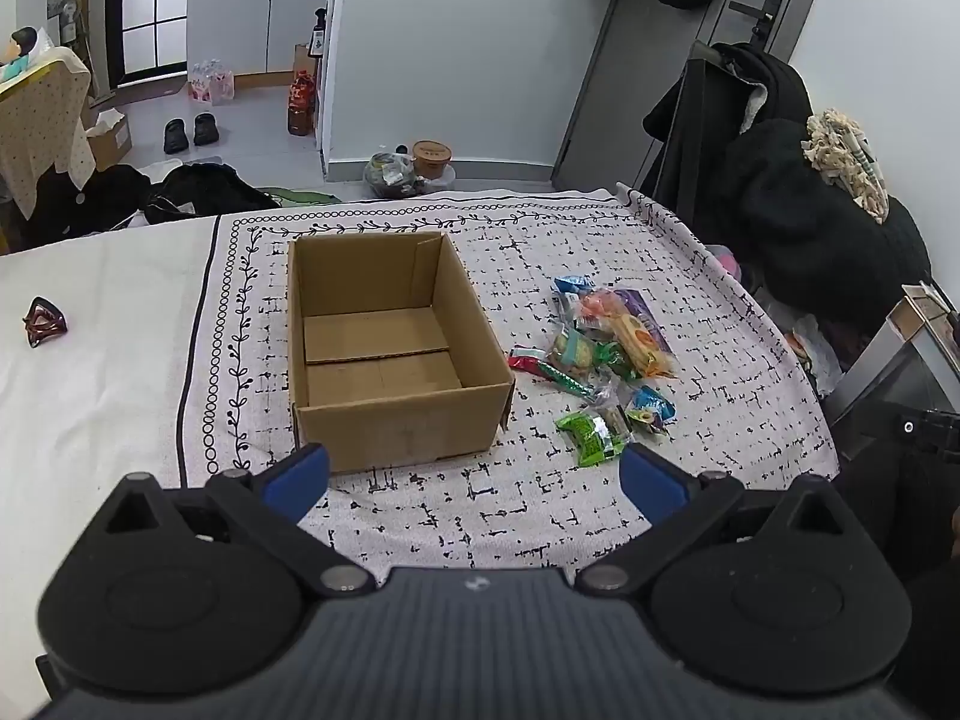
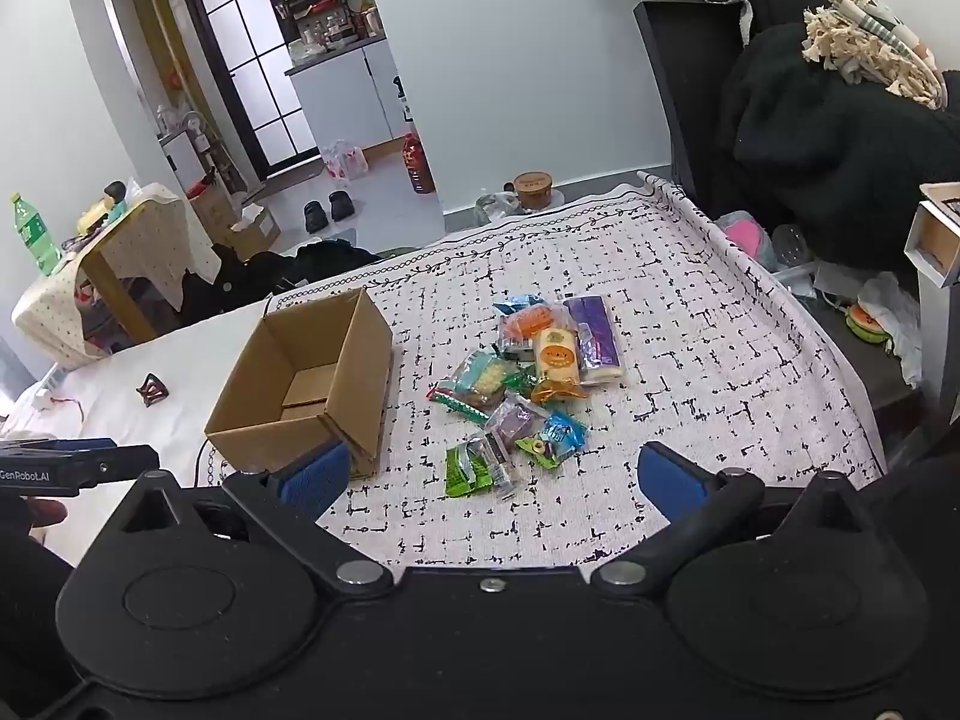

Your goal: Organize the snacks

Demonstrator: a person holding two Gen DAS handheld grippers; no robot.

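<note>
An open, empty cardboard box [image 1: 384, 354] stands on the patterned tablecloth [image 1: 600, 516]; it also shows in the right wrist view [image 2: 312, 390]. A pile of several wrapped snacks [image 1: 606, 360] lies to the right of the box, with a green packet [image 1: 591, 435] nearest me. In the right wrist view the pile [image 2: 528, 372] includes a purple packet [image 2: 594, 336], a yellow packet [image 2: 558, 363] and a green packet [image 2: 474, 468]. My left gripper [image 1: 474, 474] is open and empty, in front of the box. My right gripper [image 2: 489, 480] is open and empty, just short of the green packet.
A dark red hair claw [image 1: 43, 321] lies on the white cloth at the left. A chair heaped with dark clothes [image 2: 840, 120] stands beyond the table's right edge. The left gripper's body [image 2: 78, 462] shows at the left of the right wrist view.
</note>
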